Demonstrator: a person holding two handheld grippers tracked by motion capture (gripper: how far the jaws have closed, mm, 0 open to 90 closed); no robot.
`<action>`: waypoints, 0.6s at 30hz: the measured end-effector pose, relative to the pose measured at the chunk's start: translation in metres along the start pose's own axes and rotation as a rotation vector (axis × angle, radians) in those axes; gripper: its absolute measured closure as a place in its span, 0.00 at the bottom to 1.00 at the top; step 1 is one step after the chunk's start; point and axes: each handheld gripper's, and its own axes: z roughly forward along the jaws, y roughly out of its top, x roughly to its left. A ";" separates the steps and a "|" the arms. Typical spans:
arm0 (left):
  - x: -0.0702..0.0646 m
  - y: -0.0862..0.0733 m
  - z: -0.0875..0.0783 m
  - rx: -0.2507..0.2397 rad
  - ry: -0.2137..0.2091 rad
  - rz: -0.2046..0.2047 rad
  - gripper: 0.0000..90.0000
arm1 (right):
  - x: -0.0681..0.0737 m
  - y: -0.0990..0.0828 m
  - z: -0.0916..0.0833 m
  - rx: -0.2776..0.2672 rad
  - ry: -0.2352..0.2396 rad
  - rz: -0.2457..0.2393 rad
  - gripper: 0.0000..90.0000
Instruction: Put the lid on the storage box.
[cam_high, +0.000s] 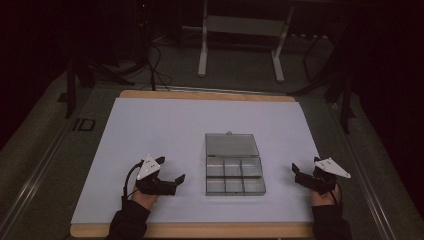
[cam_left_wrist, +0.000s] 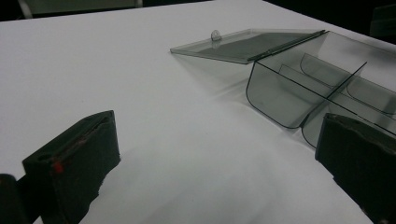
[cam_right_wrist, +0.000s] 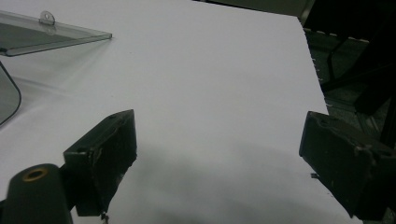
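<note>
Bench (cam_high: 150, 120): a wooden bench with a big white sheet on top. The room around it is dark.
Box (cam_high: 234, 172): a clear grey plastic box sits on the white sheet, a little right of the middle and nearer the person's side. It is split into six small compartments, three across and two deep. All six look empty.
Lid (cam_high: 231, 145): the lid is flipped open and lies flat on the sheet on the far side of the box. It joins the box along one edge. A small tab sticks out from its far edge.
Left gripper (cam_high: 172, 172): it is low over the sheet just left of the box and does not touch it. A hand (cam_high: 145, 199) in a dark sleeve holds it from the near edge of the bench.
Left fingers (cam_left_wrist: 77, 165): they are spread wide apart with nothing between them. In the left gripper view the box (cam_left_wrist: 322, 88) and its open lid (cam_left_wrist: 247, 44) lie ahead and to the right.
Right gripper (cam_high: 298, 172): it is at the right edge of the sheet, near the box but apart from it. A hand (cam_high: 325, 197) in a dark sleeve holds it.
Right fingers (cam_right_wrist: 105, 156): they are spread wide apart and hold nothing. In the right gripper view a corner of the lid (cam_right_wrist: 51, 35) shows at the top left.
Frame (cam_high: 242, 35): a white metal frame stands on the floor beyond the bench.
</note>
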 end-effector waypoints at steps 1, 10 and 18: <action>0.000 0.000 0.000 0.000 0.000 0.000 0.01 | 0.000 0.000 0.000 0.000 0.000 0.000 0.12; 0.004 0.002 0.005 0.050 -0.042 -0.018 0.01 | 0.000 0.000 -0.001 -0.003 0.003 0.003 0.14; 0.012 0.009 0.014 0.162 -0.100 -0.039 0.01 | 0.001 0.000 0.001 0.011 -0.003 -0.010 0.14</action>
